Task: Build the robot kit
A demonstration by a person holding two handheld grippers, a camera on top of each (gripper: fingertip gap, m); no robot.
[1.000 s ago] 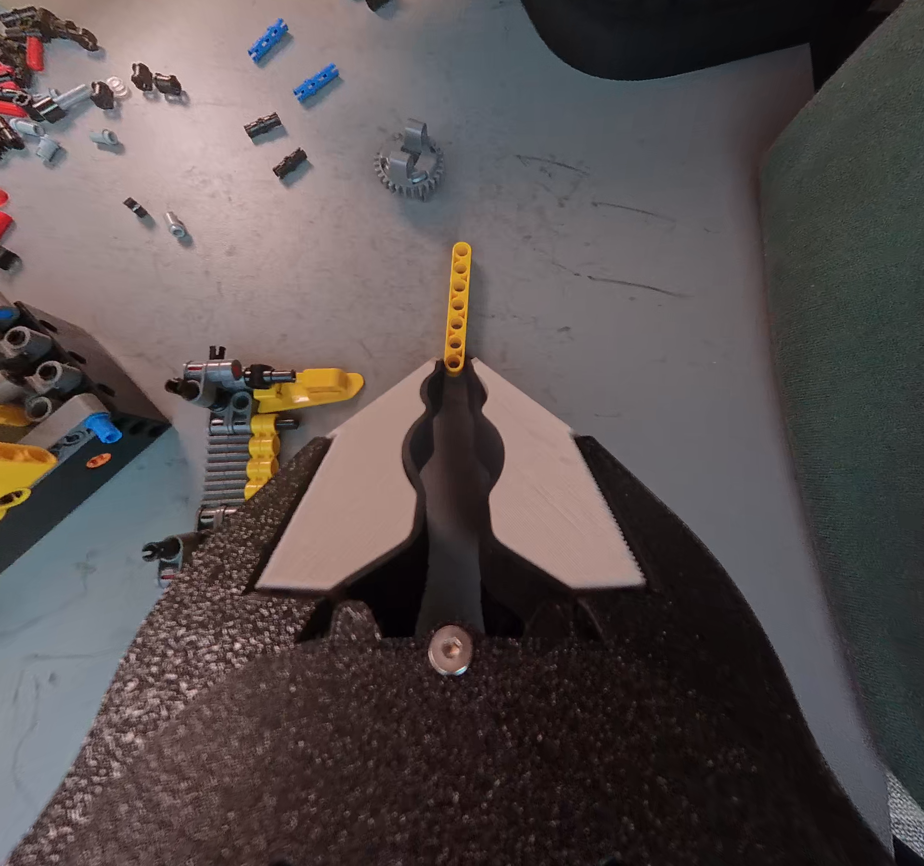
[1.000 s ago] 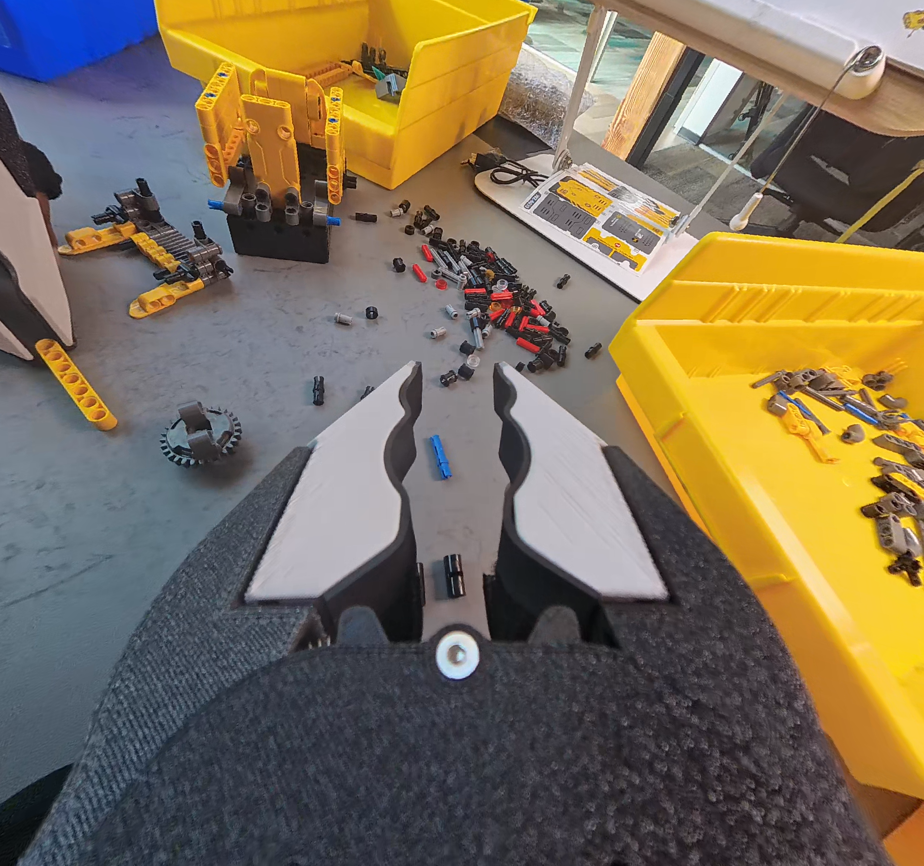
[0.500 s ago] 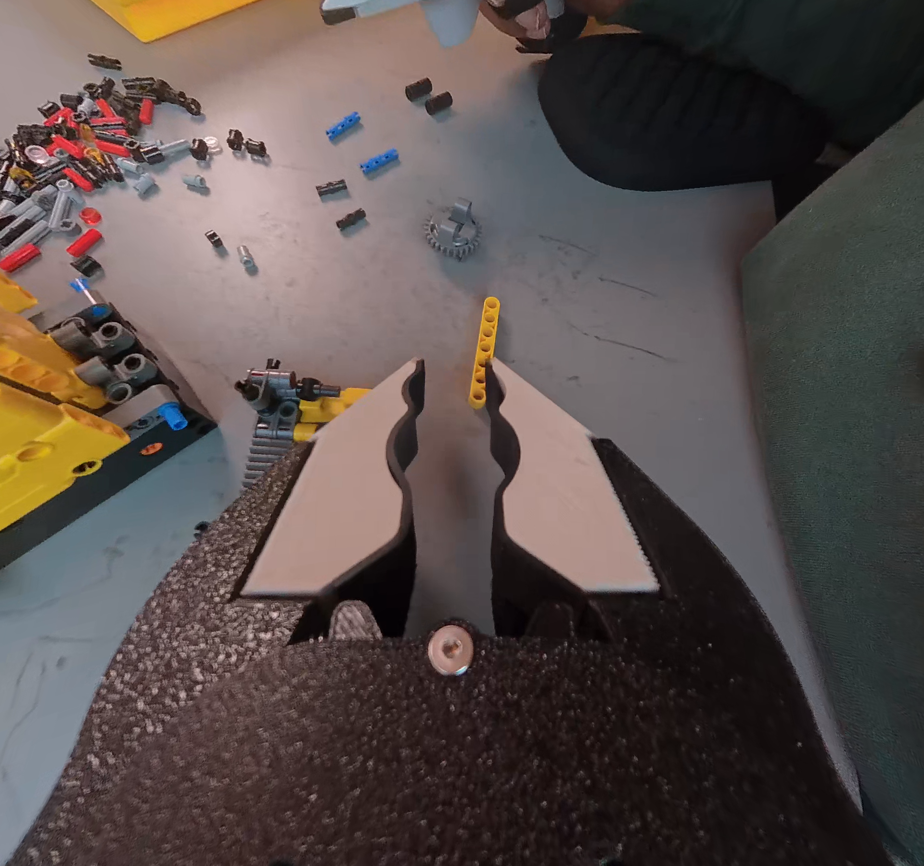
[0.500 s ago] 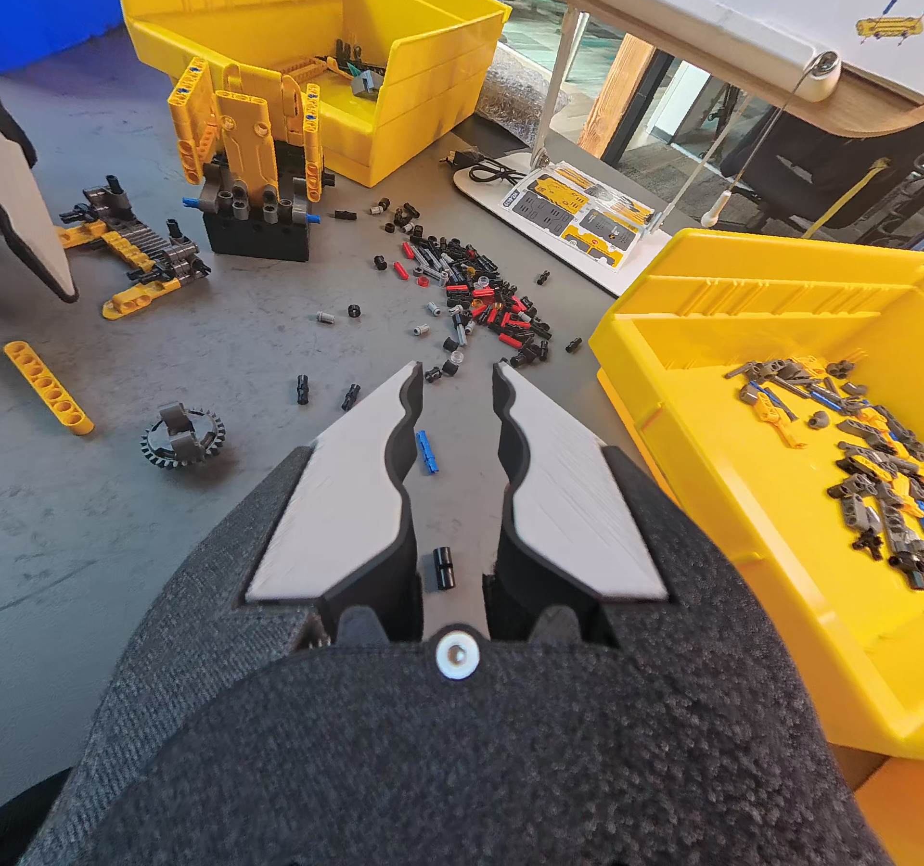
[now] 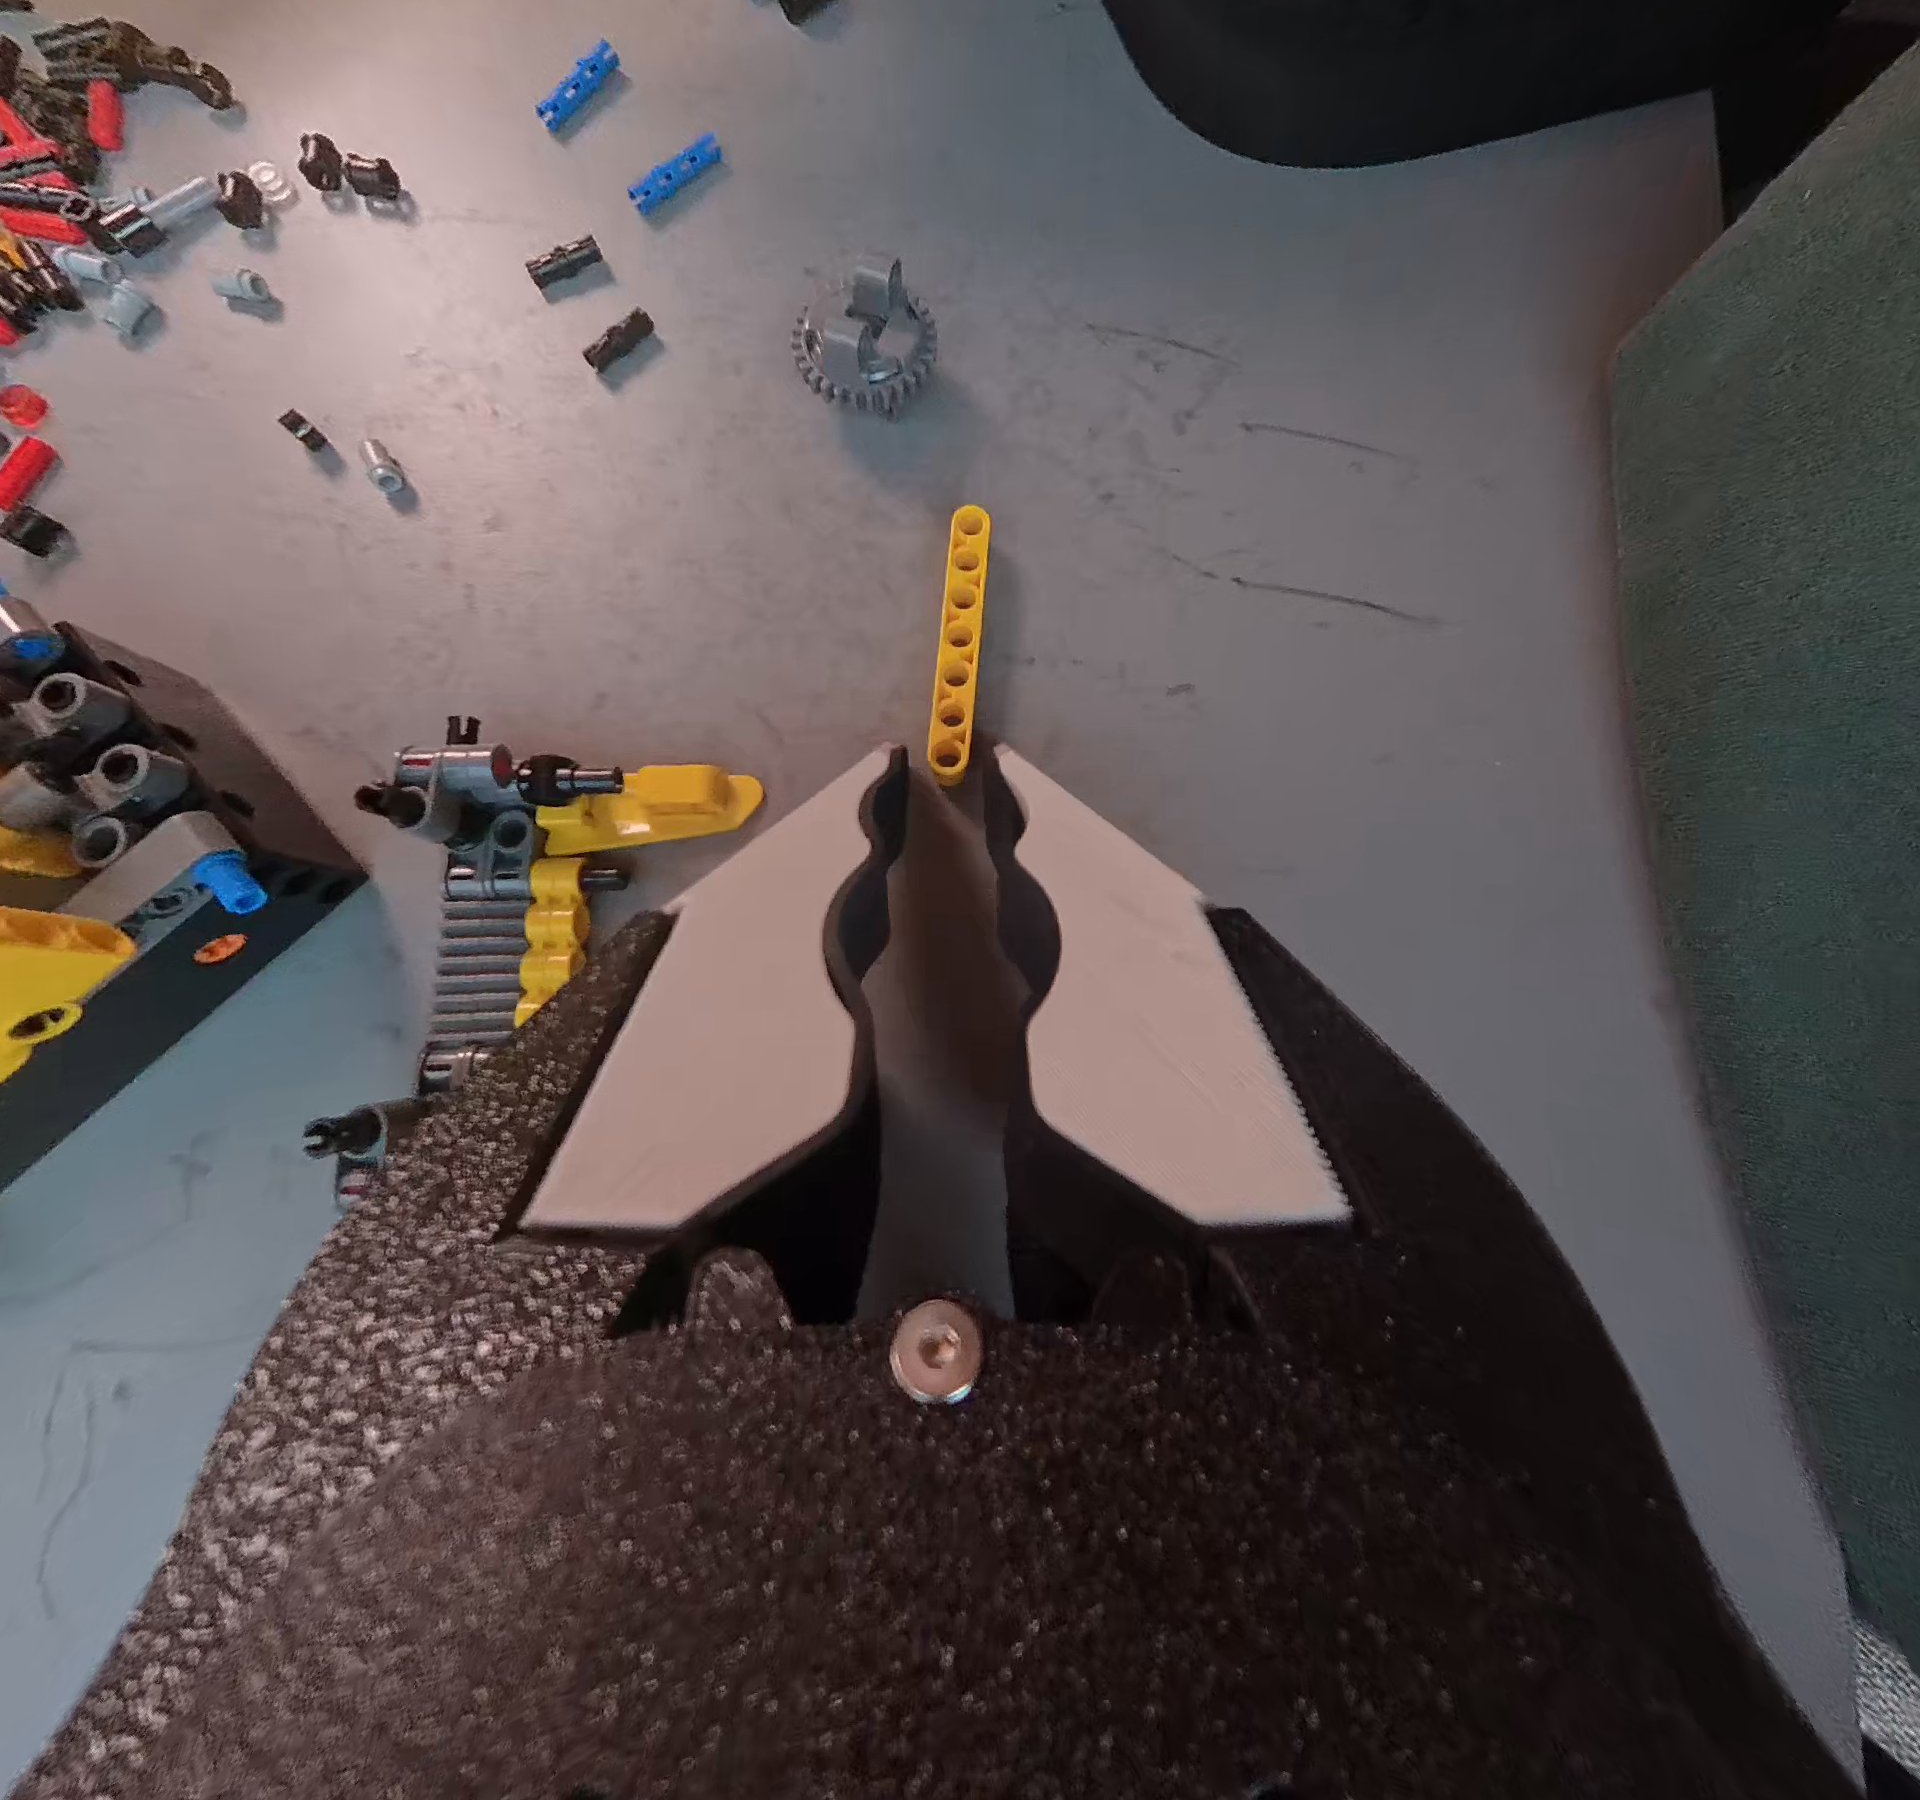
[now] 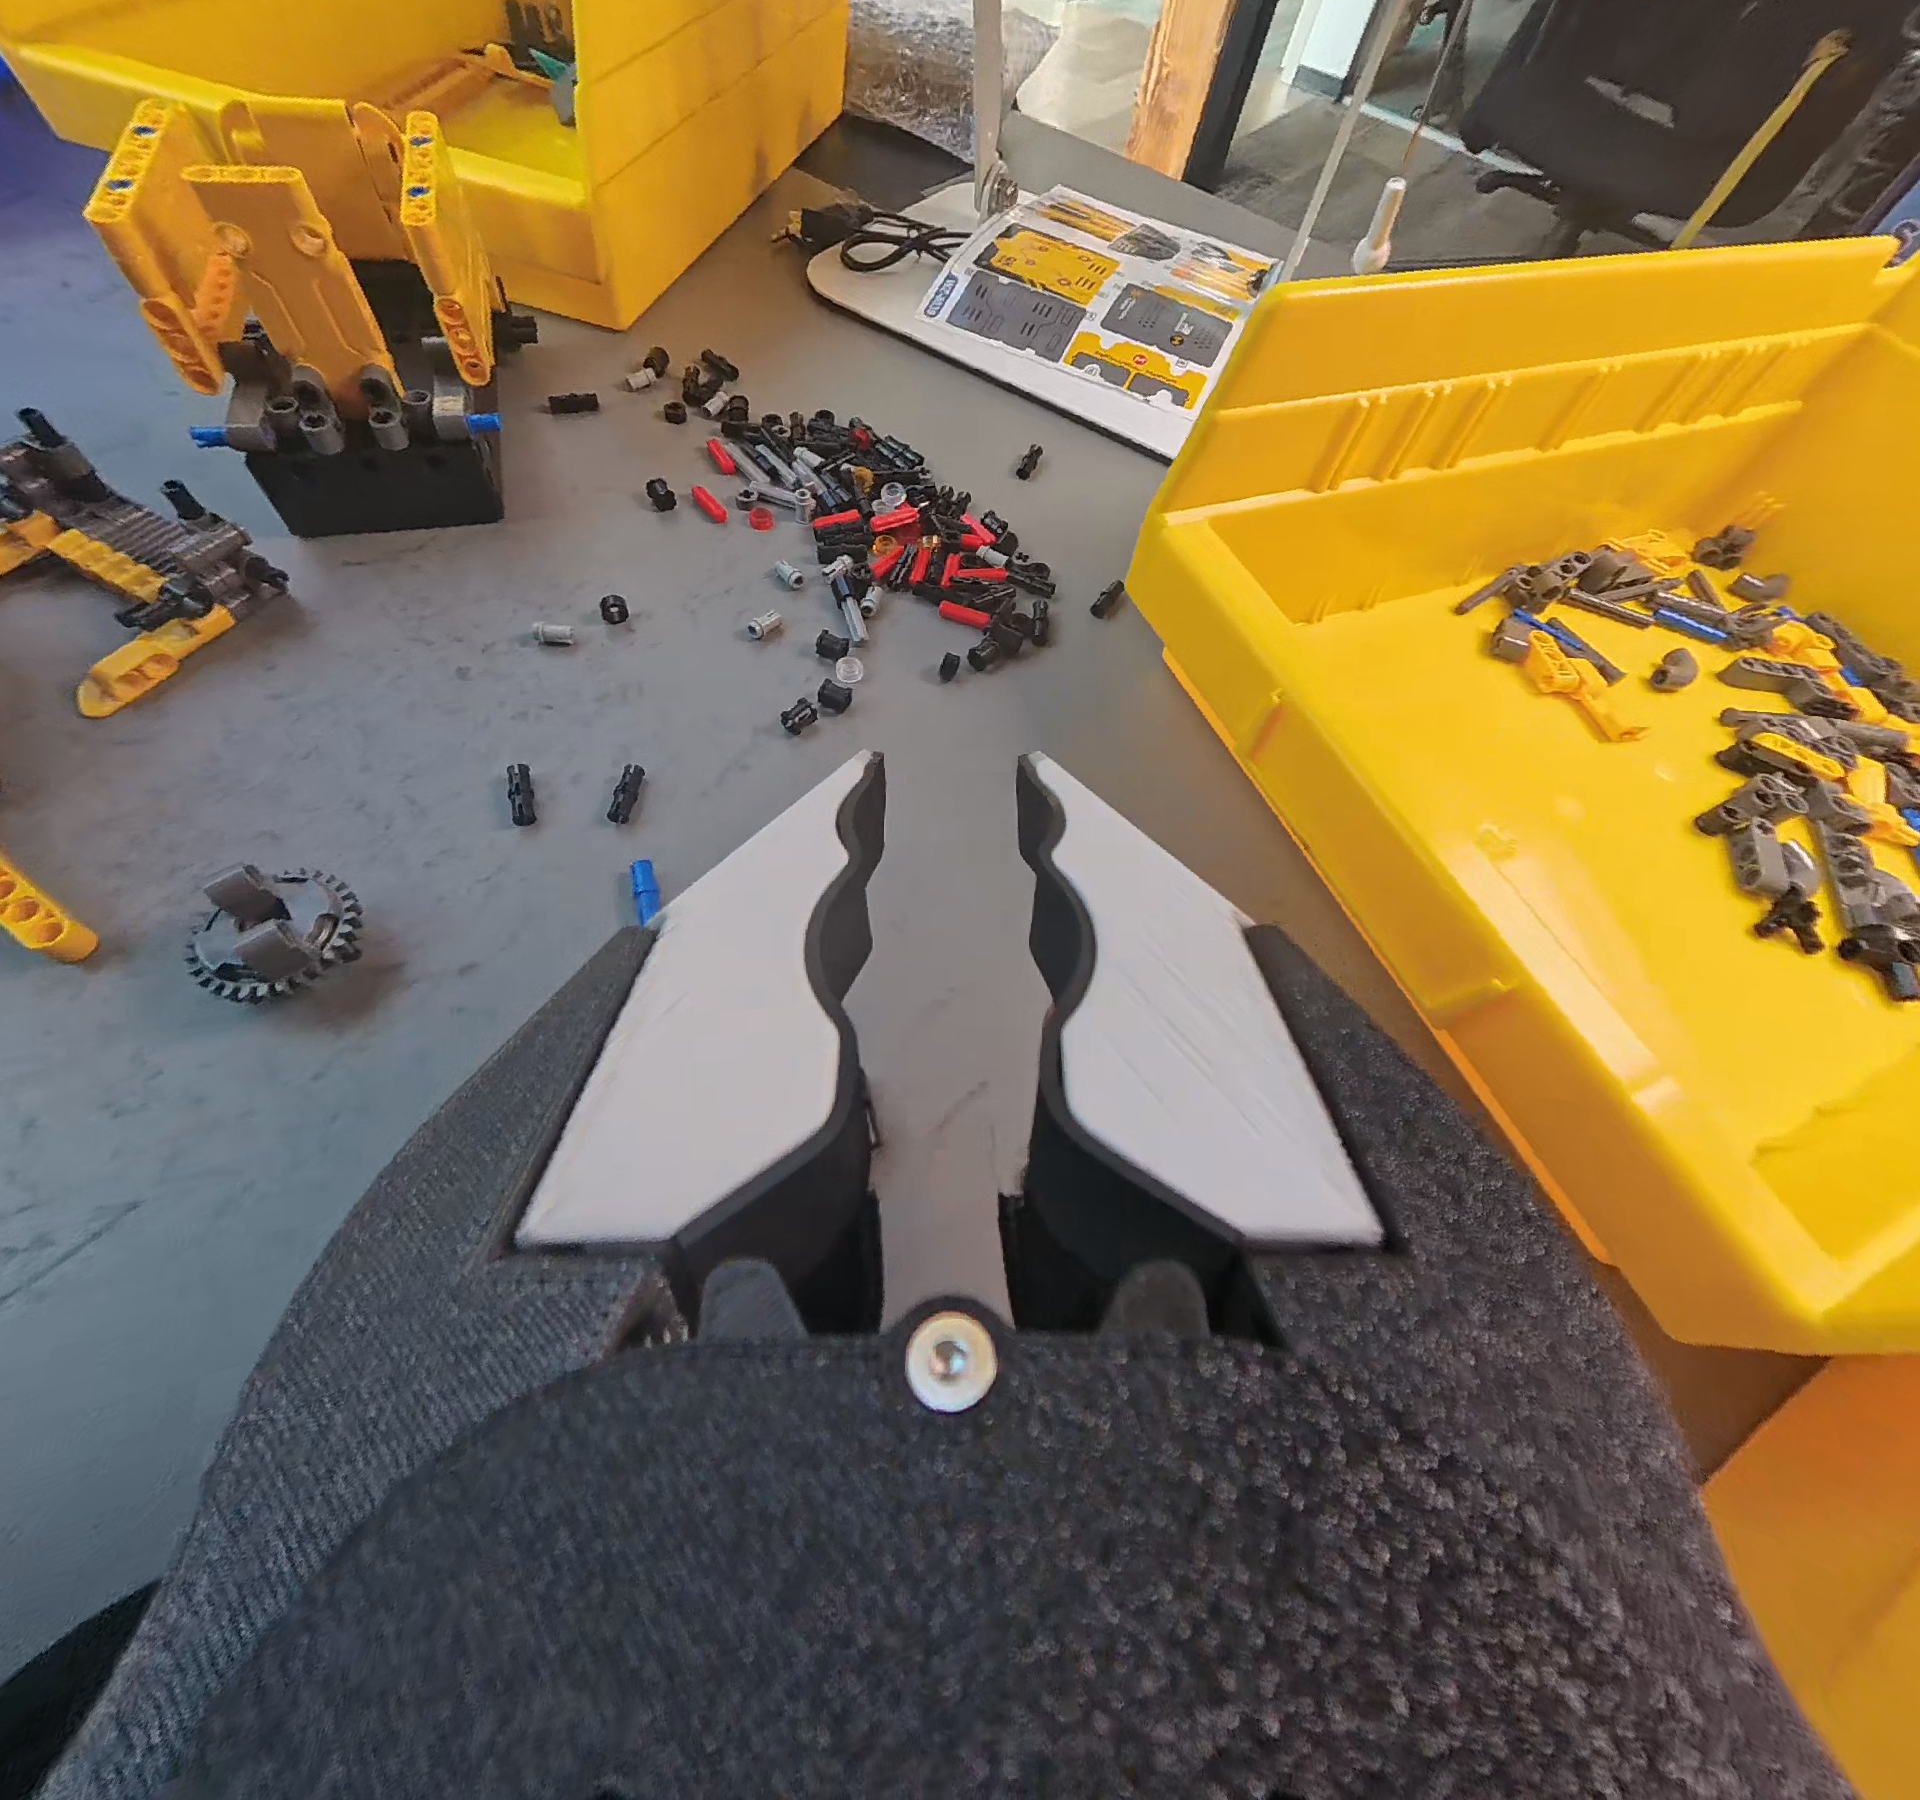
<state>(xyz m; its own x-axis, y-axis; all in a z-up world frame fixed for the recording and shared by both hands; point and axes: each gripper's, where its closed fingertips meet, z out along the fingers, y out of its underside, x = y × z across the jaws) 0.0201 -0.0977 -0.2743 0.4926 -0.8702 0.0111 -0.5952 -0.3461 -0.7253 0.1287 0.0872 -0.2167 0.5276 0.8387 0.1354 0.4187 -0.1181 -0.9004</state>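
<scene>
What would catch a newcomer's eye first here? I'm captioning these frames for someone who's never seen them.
The yellow beam pointing away from the tips of the left gripper, whose jaws stand slightly apart. Then the yellow bin of parts to the right of the open right gripper, and the pile of small red and black pins ahead.

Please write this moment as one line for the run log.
left gripper: narrow, tips around yellow beam end, grip unclear | right gripper: open, empty, over grey table | blue pin beside it
</scene>
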